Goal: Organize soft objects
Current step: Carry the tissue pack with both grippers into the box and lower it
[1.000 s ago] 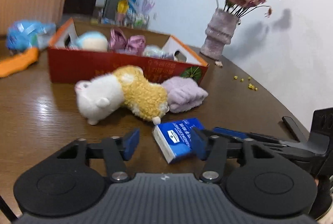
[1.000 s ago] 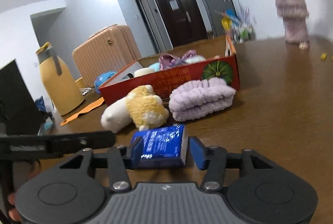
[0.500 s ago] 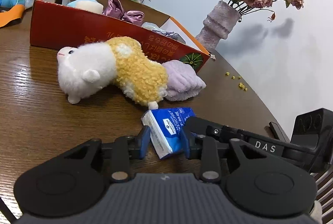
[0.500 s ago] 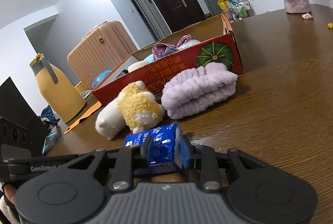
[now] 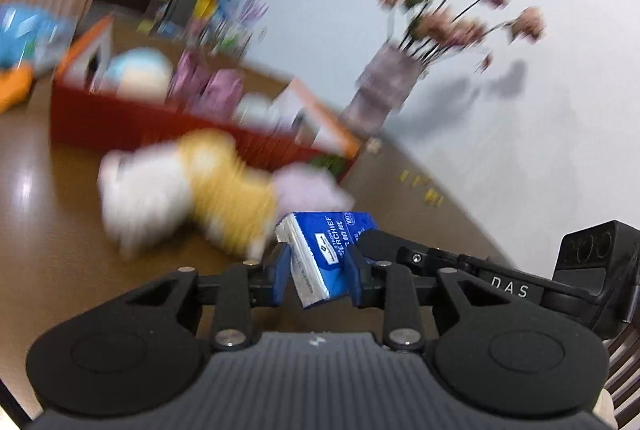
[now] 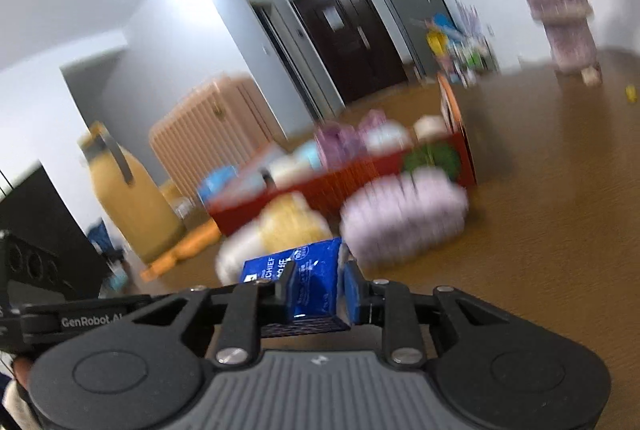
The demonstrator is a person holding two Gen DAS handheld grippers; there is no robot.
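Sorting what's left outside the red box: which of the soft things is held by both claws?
The blue tissue pack: left claw and right claw are both shut on it. The plush toy and lilac fluffy bundle lie untouched beside the box.

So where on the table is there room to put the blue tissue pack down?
Bare wood lies right of the purple fluffy cloth, running back to the vase, and left of the plush toy in front of the red box. It is crowded along the box front, where toy and cloth sit. Both grippers hold the tissue pack.
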